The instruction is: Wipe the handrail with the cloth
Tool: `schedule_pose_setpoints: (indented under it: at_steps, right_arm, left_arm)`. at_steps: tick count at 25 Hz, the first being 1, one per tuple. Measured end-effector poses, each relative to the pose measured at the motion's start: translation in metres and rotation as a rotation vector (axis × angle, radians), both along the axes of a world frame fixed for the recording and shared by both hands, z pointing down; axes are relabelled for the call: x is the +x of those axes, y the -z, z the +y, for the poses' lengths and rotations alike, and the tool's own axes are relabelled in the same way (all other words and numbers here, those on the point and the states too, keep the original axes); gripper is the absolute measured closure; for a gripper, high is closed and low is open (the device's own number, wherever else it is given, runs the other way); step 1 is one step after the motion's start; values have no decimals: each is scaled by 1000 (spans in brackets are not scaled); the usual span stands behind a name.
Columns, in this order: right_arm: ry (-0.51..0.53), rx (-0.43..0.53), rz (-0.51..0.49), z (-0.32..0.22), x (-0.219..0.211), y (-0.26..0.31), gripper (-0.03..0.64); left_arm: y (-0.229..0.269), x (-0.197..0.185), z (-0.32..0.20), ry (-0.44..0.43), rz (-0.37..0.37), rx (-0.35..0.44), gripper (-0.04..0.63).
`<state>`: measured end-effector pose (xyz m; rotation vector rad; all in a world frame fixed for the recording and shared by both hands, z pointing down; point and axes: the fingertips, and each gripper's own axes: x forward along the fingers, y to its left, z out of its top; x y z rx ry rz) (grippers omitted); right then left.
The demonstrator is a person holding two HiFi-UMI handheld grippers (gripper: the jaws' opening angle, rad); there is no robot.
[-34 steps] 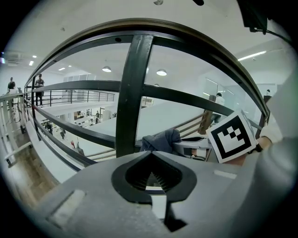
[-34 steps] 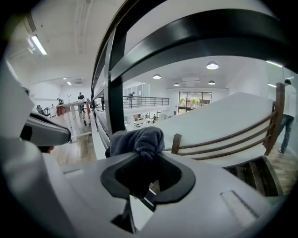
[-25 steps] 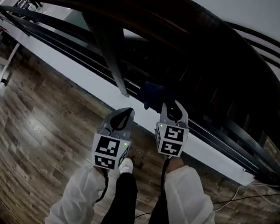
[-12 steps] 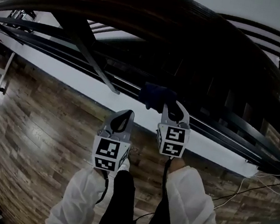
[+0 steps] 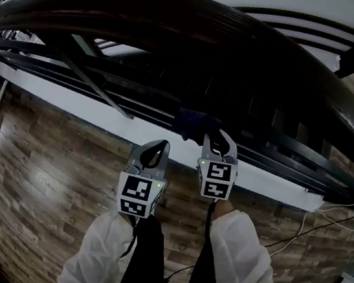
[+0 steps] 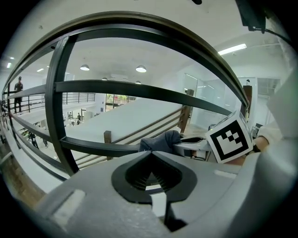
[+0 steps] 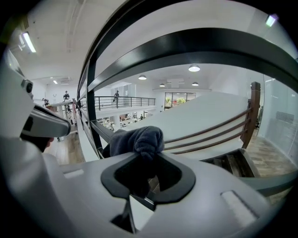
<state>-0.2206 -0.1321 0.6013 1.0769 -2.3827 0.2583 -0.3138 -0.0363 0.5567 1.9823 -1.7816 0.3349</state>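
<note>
Pinching cloth (image 7: 139, 138), right gripper (image 5: 220, 142) | left gripper (image 6: 150, 162) closed | handrail (image 5: 180, 23) seemingly untouched

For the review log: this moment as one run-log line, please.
right tool: shut on cloth | cloth: by lower bar, contact unclear | left tool: shut, empty | handrail: cloth not on it

- You're on an upper landing of a large, open office-like building: wood-plank floor (image 5: 42, 171), dark handrail (image 5: 181, 20).
- Across the atrium you see a railed balcony (image 7: 132, 101) with people (image 7: 116, 95) and round ceiling lights (image 7: 194, 68).
</note>
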Motion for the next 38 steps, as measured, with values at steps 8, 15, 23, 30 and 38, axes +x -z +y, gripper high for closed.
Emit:
schedule_pose_setpoints:
  at_steps: [8, 15, 23, 30, 38]
  right_arm:
    - [-54, -1, -5, -12, 73, 1, 541]
    - [-119, 0, -2, -19, 146, 7, 540]
    - [-194, 10, -6, -29, 223, 15, 540]
    - [-256, 12, -3, -36, 286, 16, 540]
    - [-299, 17, -7, -47, 355, 19, 540]
  left_arm:
    - [-5, 60, -23, -45, 2, -17, 595]
    - [-3, 136, -42, -158, 6, -25, 595]
    - [0, 214, -58, -253, 4, -28, 595]
    - [3, 270, -74, -311, 4, -18, 595]
    - [5, 343, -93, -366, 6, -14, 595]
